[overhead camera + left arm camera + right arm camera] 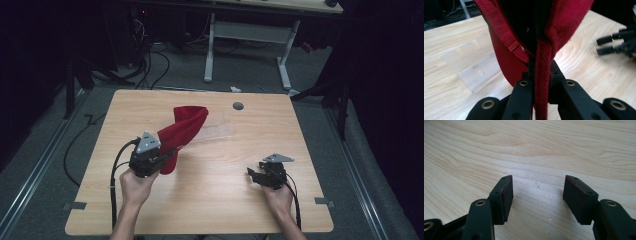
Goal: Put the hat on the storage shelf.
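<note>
At the left, a red cap (183, 131) is held clenched by its edge in the left tongs (172, 151), lifted above the table (210, 200) near a clear stand (216, 131); a thin grip could let it slip. At the right, the right tongs (254, 175) are spread, nothing between them

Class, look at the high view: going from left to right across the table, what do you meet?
Left gripper → red cloth → clear plastic stand → right gripper.
</note>
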`<state>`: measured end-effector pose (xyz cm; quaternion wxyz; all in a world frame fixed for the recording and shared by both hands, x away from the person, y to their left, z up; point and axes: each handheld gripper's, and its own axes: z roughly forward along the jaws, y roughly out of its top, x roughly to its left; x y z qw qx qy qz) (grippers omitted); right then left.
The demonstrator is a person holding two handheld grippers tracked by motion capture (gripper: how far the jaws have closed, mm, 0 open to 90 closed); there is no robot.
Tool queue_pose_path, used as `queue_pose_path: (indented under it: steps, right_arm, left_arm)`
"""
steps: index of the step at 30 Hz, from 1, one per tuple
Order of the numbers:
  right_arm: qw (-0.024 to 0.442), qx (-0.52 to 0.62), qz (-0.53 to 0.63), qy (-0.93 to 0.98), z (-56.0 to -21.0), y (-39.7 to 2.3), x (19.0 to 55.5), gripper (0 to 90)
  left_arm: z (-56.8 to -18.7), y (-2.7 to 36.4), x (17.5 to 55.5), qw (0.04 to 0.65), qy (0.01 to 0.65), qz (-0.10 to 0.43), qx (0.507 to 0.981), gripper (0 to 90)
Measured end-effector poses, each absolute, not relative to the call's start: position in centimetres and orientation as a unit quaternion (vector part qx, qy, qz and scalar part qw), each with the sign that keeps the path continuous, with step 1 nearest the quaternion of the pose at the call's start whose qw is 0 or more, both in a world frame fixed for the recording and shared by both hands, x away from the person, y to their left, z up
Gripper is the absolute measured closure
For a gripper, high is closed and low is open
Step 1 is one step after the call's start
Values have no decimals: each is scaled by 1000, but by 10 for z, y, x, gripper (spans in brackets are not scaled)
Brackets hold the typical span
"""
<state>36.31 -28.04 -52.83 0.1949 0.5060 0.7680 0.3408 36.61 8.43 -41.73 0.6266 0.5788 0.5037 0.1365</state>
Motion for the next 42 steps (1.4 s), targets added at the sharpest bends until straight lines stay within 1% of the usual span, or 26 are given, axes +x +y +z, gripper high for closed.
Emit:
queue_pose_path:
  steps: [4,11,16,27,42]
  right_arm:
    - [222,492,328,775,-531,-276,359,404]
    - [222,490,329,776,-531,-276,359,389]
    - [220,490,328,777,-531,-276,359,369]
    - [217,490,328,778,-531,-276,359,356]
    - [216,487,328,780,-531,-275,358,342]
  left_arm:
    - [-410,93,374,637,519,138,553,848]
    - [-399,105,391,656,535,140,514,848]
    - [-393,108,404,661,540,155,498,848]
    - [-391,110,434,667,551,176,469,849]
    - [-403,113,462,661,555,210,459,848]
